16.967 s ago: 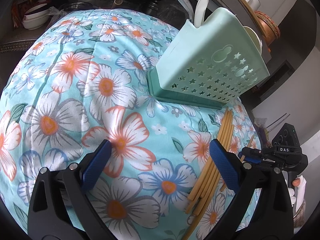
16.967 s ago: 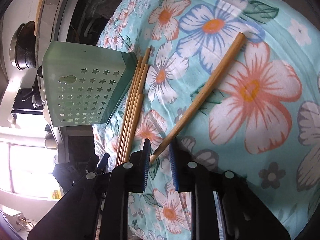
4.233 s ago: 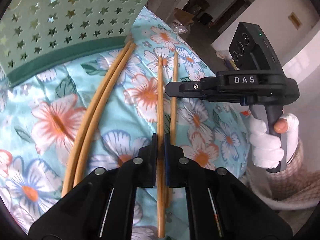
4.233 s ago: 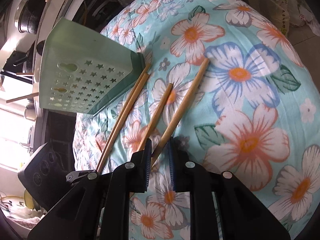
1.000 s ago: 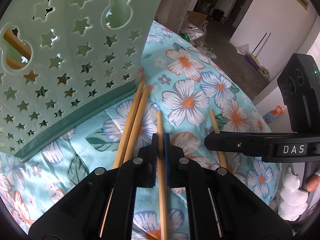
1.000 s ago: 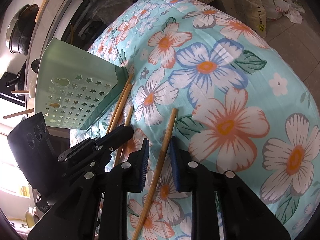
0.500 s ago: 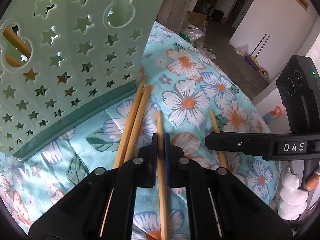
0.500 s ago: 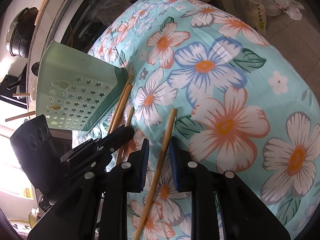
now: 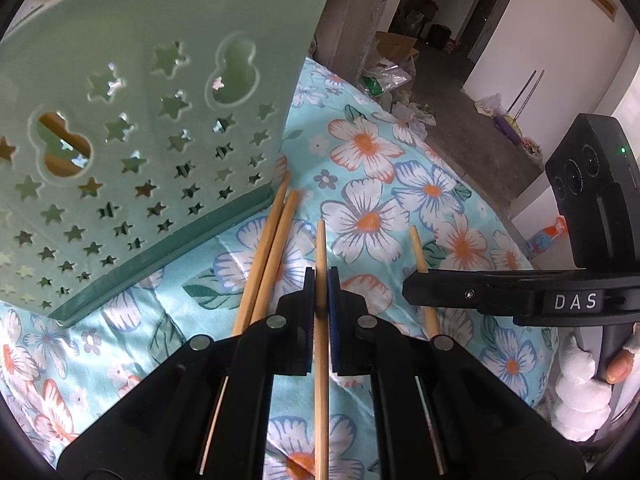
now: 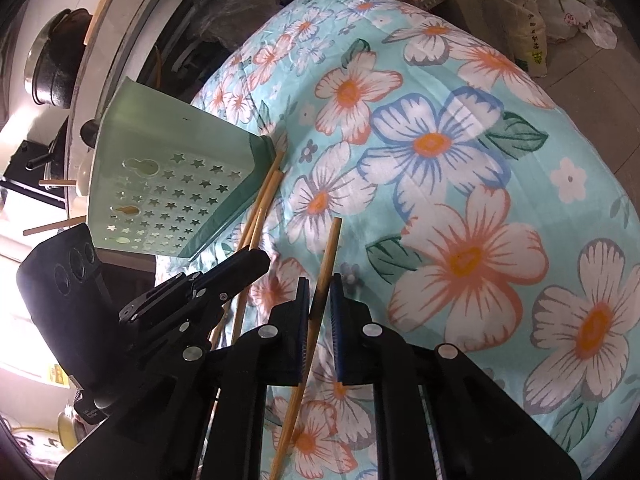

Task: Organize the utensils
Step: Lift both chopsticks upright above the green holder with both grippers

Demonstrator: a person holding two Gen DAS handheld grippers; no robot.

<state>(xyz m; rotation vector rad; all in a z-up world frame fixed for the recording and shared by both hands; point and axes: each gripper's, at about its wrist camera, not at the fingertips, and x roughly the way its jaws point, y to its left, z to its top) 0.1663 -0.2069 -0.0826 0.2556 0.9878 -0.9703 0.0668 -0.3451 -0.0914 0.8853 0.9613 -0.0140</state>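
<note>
A mint green utensil holder (image 9: 132,152) with star cut-outs stands on the floral cloth; it also shows in the right wrist view (image 10: 168,184). My left gripper (image 9: 320,280) is shut on one wooden chopstick (image 9: 321,248), held just right of the holder's base. Two more chopsticks (image 9: 272,240) lie on the cloth against the holder. My right gripper (image 10: 319,288) is shut on another wooden chopstick (image 10: 329,252), held above the cloth. The right gripper also shows in the left wrist view (image 9: 416,288), with its chopstick (image 9: 418,248). Chopstick ends stick out of the holder's top (image 10: 52,226).
The floral cloth (image 10: 460,160) covers a rounded table whose edge drops off at the right. Bags and clutter (image 10: 528,12) lie on the floor beyond. A counter with a dark pot (image 10: 52,72) is behind the holder. The left gripper body (image 10: 80,280) sits close beside my right gripper.
Both grippers have risen slightly with their chopsticks and drawn a little closer to the holder. The right jaws have tightened on their chopstick. The two chopsticks on the cloth have not moved.
</note>
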